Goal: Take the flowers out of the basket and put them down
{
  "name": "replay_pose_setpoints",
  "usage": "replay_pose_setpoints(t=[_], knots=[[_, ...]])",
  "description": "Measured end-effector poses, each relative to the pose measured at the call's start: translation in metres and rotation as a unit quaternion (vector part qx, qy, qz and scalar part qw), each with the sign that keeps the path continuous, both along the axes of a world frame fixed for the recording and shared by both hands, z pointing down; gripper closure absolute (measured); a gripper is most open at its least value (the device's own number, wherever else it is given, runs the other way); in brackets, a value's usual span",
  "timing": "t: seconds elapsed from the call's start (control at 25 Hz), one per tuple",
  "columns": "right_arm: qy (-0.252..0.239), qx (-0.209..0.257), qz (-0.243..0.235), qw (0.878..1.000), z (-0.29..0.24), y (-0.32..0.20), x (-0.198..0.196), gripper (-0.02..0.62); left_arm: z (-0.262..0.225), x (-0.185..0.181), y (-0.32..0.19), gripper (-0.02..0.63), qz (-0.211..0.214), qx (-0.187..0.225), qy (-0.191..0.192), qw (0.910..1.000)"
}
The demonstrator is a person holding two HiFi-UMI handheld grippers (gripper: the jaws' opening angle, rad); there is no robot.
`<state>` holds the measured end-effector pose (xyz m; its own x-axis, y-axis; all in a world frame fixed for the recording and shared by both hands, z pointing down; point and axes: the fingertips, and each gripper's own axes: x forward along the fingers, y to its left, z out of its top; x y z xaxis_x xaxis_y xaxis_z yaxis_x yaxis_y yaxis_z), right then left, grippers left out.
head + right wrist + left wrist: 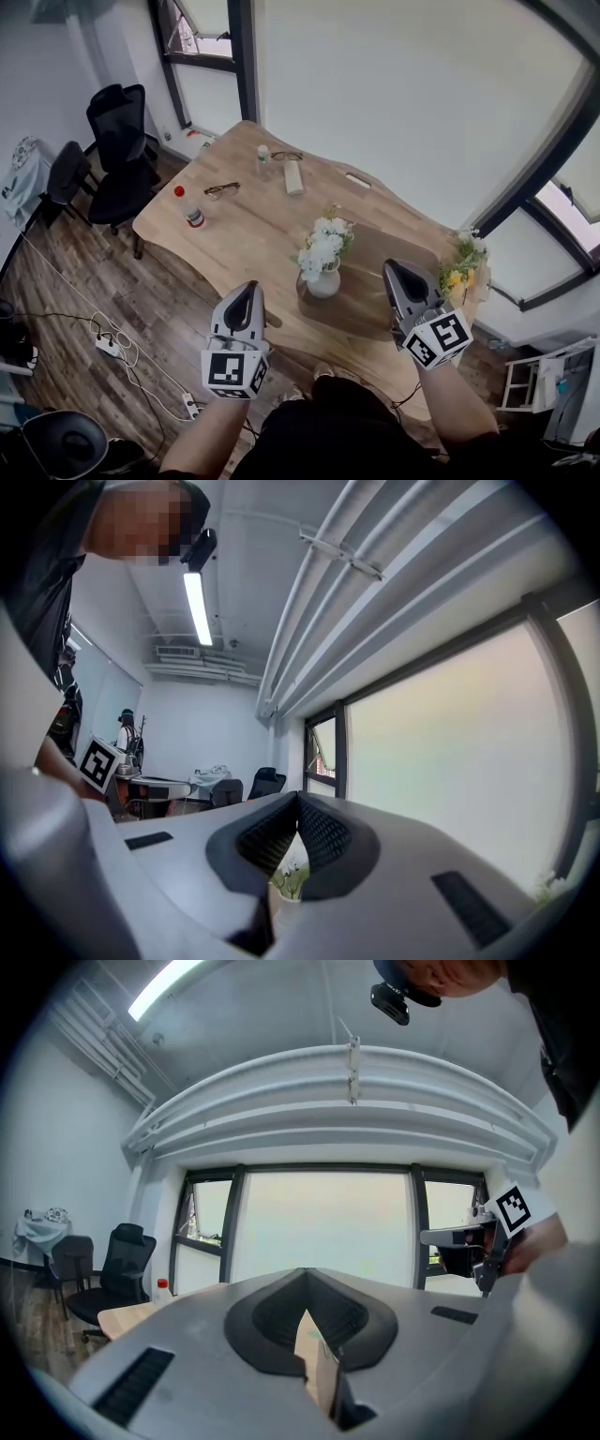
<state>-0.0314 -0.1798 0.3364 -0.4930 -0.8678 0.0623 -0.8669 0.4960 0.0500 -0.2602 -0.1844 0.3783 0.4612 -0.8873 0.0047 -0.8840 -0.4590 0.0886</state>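
Observation:
At the wooden table's [244, 234] right end stands a small basket [476, 285] holding yellow and white flowers [461, 267]. A white vase [323, 282] of white flowers [325, 246] sits mid-table on a dark mat [375, 281]. Both grippers are held level over the table's near edge. My left gripper [249, 284] [303, 1271] is shut and empty, left of the vase. My right gripper [394, 266] [298, 796] is shut and empty too, between the vase and the basket and touching neither.
A red-capped bottle [192, 211], two pairs of glasses [221, 190] [287, 156], a small bottle [263, 159] and a pale roll [293, 178] lie on the table's far half. Black office chairs [117, 150] stand at the left. Cables and a power strip [112, 345] lie on the floor.

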Motion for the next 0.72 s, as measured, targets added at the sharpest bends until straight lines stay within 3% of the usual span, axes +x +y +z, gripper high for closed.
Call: replay_pose_setpoints(t=[0.36,0.72], knots=[[-0.012,0.005,-0.024,1.000,0.012,-0.032,0.011,0.572,-0.002,0.009,-0.022,0.606,-0.023,0.003,-0.012,0.9997],[-0.016,-0.025,-0.044,0.999,0.048,-0.064,0.023,0.572,0.009,0.021,-0.046,0.606,-0.044,-0.012,-0.030,0.9985]])
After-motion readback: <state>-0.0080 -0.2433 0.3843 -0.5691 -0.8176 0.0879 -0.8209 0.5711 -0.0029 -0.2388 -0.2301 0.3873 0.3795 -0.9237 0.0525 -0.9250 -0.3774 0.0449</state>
